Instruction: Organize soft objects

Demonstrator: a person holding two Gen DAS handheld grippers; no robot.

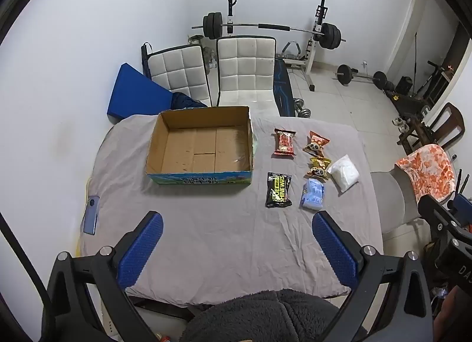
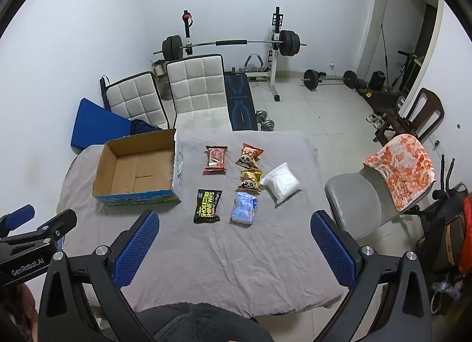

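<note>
An open empty cardboard box (image 1: 200, 147) (image 2: 138, 169) sits on the grey-clothed table (image 1: 224, 238) (image 2: 230, 250). To its right lie soft packets: a red snack pack (image 1: 285, 142) (image 2: 216, 158), an orange panda pack (image 1: 317, 143) (image 2: 249, 154), a yellow panda pack (image 1: 318, 167) (image 2: 250, 180), a white pouch (image 1: 343, 173) (image 2: 280, 182), a black shoe-wipes pack (image 1: 278, 190) (image 2: 207, 205) and a light blue pack (image 1: 313, 194) (image 2: 244, 208). My left gripper (image 1: 237, 225) and right gripper (image 2: 234, 224) are both open and empty, above the table's near part.
A blue phone (image 1: 91, 214) lies at the table's left edge. Two white padded chairs (image 1: 244, 67) stand behind the table, a grey chair with an orange towel (image 2: 401, 171) to the right. A weight bench and barbells (image 2: 230, 44) stand at the back.
</note>
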